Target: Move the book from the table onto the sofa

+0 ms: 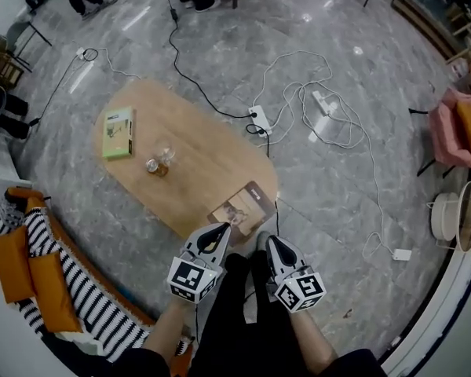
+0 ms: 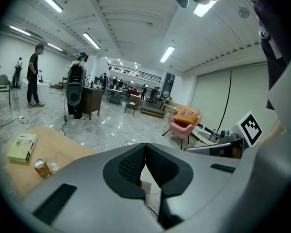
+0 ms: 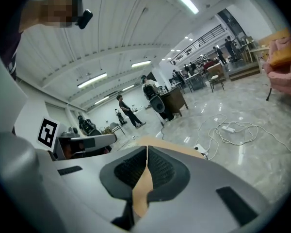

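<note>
Two books lie on the oval wooden table (image 1: 196,132): a green book (image 1: 118,132) at its far left end and a brown-covered book (image 1: 242,205) at its near end. My left gripper (image 1: 224,228) is shut and empty, its tips just short of the brown book's near edge. My right gripper (image 1: 267,240) is also shut and empty, just right of that book. In the left gripper view the shut left gripper (image 2: 145,144) shows with the green book (image 2: 22,147) far off to the left. The right gripper view shows the shut right gripper (image 3: 147,148) over the table top (image 3: 157,141).
A can (image 1: 152,166) and a glass (image 1: 166,156) stand mid-table. The sofa (image 1: 63,289), with a striped throw and orange cushions, is at lower left. Cables and a power strip (image 1: 259,118) lie on the floor beyond the table. A pink armchair (image 1: 455,132) stands at right. People stand far off.
</note>
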Demonstrator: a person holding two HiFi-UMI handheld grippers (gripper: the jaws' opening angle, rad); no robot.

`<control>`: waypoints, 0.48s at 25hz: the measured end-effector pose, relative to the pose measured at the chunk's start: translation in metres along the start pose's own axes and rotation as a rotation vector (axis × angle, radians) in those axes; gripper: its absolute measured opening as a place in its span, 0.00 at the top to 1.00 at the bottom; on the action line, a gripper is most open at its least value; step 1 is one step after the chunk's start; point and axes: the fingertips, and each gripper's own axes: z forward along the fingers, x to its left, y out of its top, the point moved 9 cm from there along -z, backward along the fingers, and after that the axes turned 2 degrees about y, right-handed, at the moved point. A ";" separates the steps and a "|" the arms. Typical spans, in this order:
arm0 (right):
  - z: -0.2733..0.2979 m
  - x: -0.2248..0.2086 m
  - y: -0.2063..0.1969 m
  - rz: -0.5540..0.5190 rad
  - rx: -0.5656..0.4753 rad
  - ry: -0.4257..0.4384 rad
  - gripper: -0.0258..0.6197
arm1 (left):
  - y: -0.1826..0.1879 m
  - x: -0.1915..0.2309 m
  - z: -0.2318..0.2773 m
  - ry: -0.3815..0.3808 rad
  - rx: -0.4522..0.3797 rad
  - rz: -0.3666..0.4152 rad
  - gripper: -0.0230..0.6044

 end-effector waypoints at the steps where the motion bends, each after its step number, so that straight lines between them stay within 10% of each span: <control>1: 0.001 -0.004 -0.001 0.008 -0.003 -0.005 0.92 | -0.001 0.002 0.005 -0.004 0.006 0.002 0.94; 12: 0.026 -0.056 -0.037 0.148 0.048 -0.037 0.92 | -0.029 0.028 0.063 -0.034 0.100 0.016 0.94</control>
